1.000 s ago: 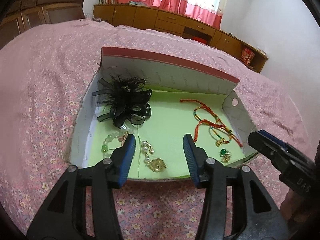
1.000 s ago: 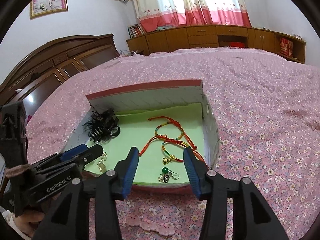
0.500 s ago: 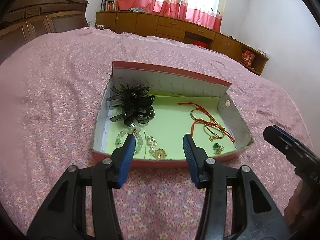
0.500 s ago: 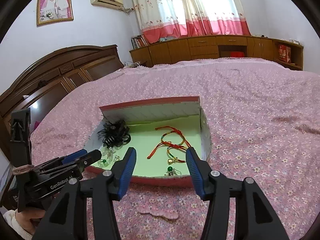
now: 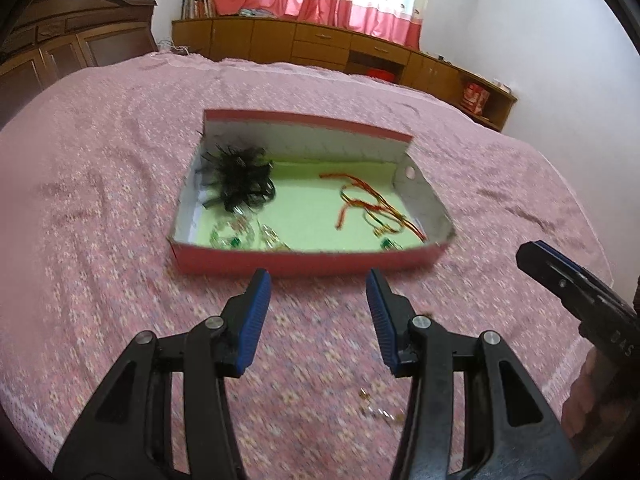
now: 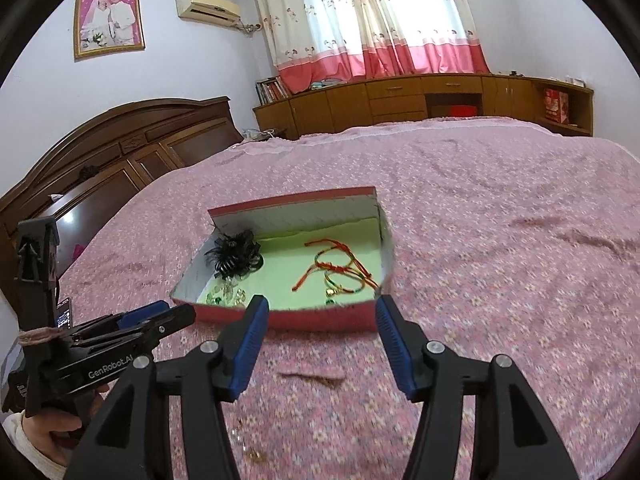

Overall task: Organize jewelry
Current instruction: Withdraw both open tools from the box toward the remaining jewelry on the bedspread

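While both empty grippers, left gripper point(image 5: 319, 280) and right gripper point(image 6: 318, 308), hover with jaws open, the right's just widening, the red jewelry box point(image 5: 304, 261) sits mid-frame on the pink bed point(image 5: 100, 200), bracelets point(image 5: 372, 206) sorted inside.

Between my left gripper point(image 5: 318, 280) and the red box point(image 5: 304, 262) I see open pink bedspread point(image 5: 100, 200), with only small gold pieces point(image 5: 378, 410) lying loose near me. The box's raised back wall point(image 5: 308, 140) blocks entry from the far side, while its low front lip lets me pass over. Inside, the black feather clip point(image 5: 240, 180) fills the left rear corner and red cords point(image 5: 368, 204) the right, leaving bare green floor mid-box.
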### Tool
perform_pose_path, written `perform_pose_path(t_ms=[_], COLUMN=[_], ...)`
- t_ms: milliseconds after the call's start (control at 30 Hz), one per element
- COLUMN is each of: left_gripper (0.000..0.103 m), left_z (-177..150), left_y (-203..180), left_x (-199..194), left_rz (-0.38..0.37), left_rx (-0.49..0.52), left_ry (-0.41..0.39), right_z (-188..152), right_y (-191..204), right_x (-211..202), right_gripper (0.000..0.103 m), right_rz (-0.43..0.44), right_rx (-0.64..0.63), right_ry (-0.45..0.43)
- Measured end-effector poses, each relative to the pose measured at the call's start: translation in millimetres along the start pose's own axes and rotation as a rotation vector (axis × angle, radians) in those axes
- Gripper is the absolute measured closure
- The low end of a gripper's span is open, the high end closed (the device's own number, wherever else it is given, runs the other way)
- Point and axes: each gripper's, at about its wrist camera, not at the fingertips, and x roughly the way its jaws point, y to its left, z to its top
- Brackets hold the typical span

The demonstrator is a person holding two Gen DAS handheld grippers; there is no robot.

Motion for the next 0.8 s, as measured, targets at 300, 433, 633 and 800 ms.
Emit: perform_pose_path(t_ms=[300,433,633,800], left_gripper=[0.061,0.061,0.062,0.062], left_z=[-37.2,-51.7,-66.2,-74.3], left_y=[-26.8,-33.9,-40.8,-50.0], left_x=[1.1,4.7,10.8,14.3], left_rz=[-0.063,-0.083,-0.092,-0.092], left_rx=[0.030,0.038,0.049,0.081], left_ry=[0.101,0.147,0.194,0.220], right_z=[-25.5,-32.8,-40.8,-46.9], right_y=[-10.1,-14.1,-22.4,-28.2], right_x=[-20.5,-26.3,-32.5,-32.9], right_gripper=[0.043,0.043,0.042,0.042], right_rz=[-0.010,-0.014,-0.021,-0.023], right_rx=[0.037,0.045,0.066,0.081], right_ry=[0.023,0.025,0.032,0.044])
